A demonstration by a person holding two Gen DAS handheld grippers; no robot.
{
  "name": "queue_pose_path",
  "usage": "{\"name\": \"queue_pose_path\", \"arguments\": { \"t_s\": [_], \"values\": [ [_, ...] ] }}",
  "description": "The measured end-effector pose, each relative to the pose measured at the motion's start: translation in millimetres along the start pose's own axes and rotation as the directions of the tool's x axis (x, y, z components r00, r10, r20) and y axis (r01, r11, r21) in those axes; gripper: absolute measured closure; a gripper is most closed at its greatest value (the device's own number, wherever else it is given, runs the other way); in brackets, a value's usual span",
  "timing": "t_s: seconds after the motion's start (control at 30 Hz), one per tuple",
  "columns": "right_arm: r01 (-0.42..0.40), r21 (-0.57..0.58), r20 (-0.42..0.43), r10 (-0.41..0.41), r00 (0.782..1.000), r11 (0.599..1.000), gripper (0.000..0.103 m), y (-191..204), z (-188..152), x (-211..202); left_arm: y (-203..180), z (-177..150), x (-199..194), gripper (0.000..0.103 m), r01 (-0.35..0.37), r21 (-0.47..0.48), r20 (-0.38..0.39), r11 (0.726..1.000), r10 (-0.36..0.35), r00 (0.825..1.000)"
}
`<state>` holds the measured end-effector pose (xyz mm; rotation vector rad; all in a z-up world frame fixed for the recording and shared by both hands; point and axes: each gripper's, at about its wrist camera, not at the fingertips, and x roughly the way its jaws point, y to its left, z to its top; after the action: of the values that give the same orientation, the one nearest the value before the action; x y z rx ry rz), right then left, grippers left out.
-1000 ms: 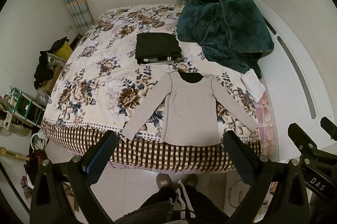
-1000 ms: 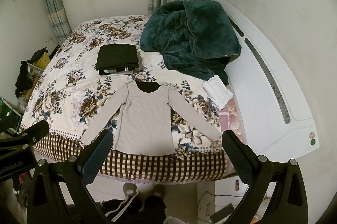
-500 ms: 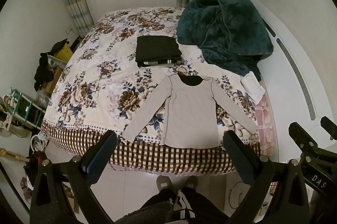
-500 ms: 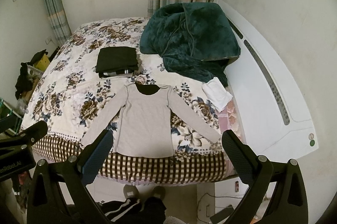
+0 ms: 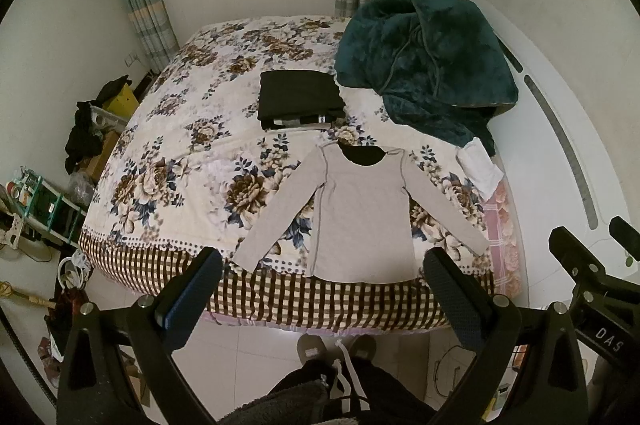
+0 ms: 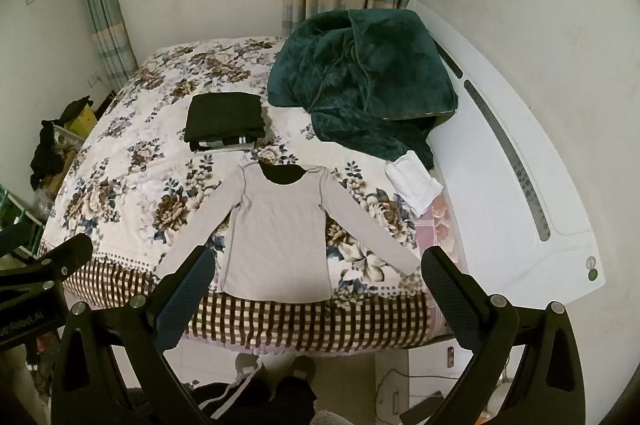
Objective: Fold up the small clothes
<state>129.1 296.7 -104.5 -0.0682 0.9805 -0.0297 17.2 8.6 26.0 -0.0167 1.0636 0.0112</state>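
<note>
Left gripper and right gripper both spread wide, empty, above floor; grey long-sleeved top flat on bed.

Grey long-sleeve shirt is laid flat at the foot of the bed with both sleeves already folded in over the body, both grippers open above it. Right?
Not quite. The grey long-sleeve shirt lies flat, but both sleeves are spread outward, not folded in; both wrist views show it. The left gripper and right gripper are open, as you said.
</note>
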Motion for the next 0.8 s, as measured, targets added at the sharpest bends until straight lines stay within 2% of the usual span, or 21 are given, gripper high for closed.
{"name": "queue_pose_path", "arguments": {
  "t_s": [0.73, 0.8],
  "values": [
    [-0.002, 0.0, 0.012, 0.002, 1.0, 1.0, 0.0, 3.1, 14.2, -4.5, -0.4, -2.8, -0.5, 0.0, 0.002, -0.001, 0.01, 1.0, -0.002, 1.0],
    [-0.002, 0.0, 0.012, 0.002, 1.0, 1.0, 0.0, 3.6, 19.7, -5.8, 2.5, 6.4, 0.8, 0.0, 0.002, -0.001, 0.01, 1.0, -0.002, 1.0]
  ]
}}
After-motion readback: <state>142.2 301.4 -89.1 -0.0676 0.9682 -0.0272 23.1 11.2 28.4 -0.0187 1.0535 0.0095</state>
